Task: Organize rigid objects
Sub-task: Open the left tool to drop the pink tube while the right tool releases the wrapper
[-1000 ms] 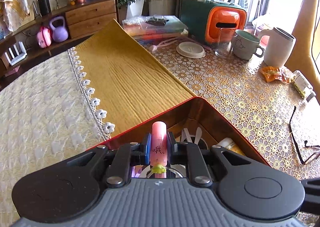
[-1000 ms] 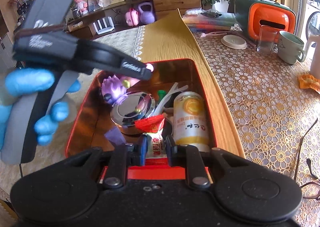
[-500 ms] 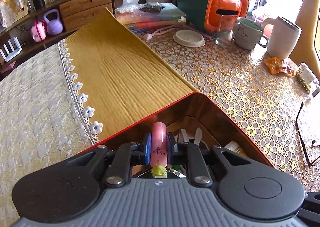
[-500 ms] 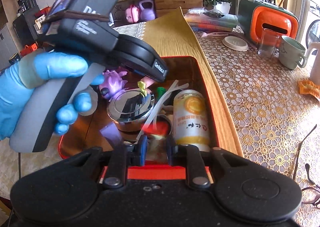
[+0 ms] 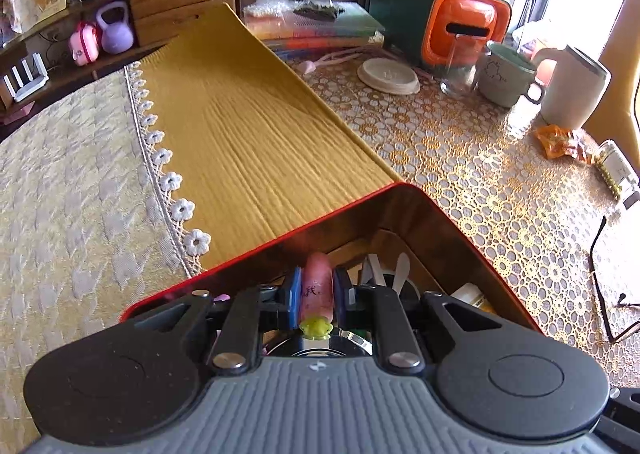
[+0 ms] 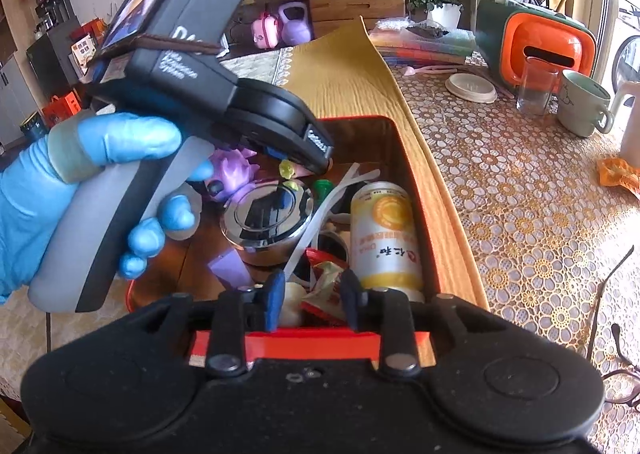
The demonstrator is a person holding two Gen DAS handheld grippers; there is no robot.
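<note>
The left gripper (image 5: 317,292) is clamped on a pink tube (image 5: 318,286) with a yellow-green cap, held above the red box (image 5: 404,187). In the right wrist view the same gripper (image 6: 316,166) tilts down from ten o'clock, gripped by a hand in a blue glove (image 6: 60,182), its tip over the shiny round lid (image 6: 266,216) in the box.

The right gripper (image 6: 312,296) hangs at the near edge of the box with its fingers (image 6: 274,298) spread apart; between them lies a red snack wrapper (image 6: 326,286), though whether they touch it cannot be told.

Inside the box, a yellow can (image 6: 384,234) lies at three o'clock of the lid, a purple toy (image 6: 232,170) at eleven o'clock, and white plastic strips (image 6: 340,190) cross between lid and can.

Beyond the box, at one o'clock on the lace tablecloth (image 5: 460,158), stand an orange and green container (image 5: 460,26), a green mug (image 5: 506,74) and a white jug (image 5: 574,88). Glasses (image 5: 604,266) lie at three o'clock.
</note>
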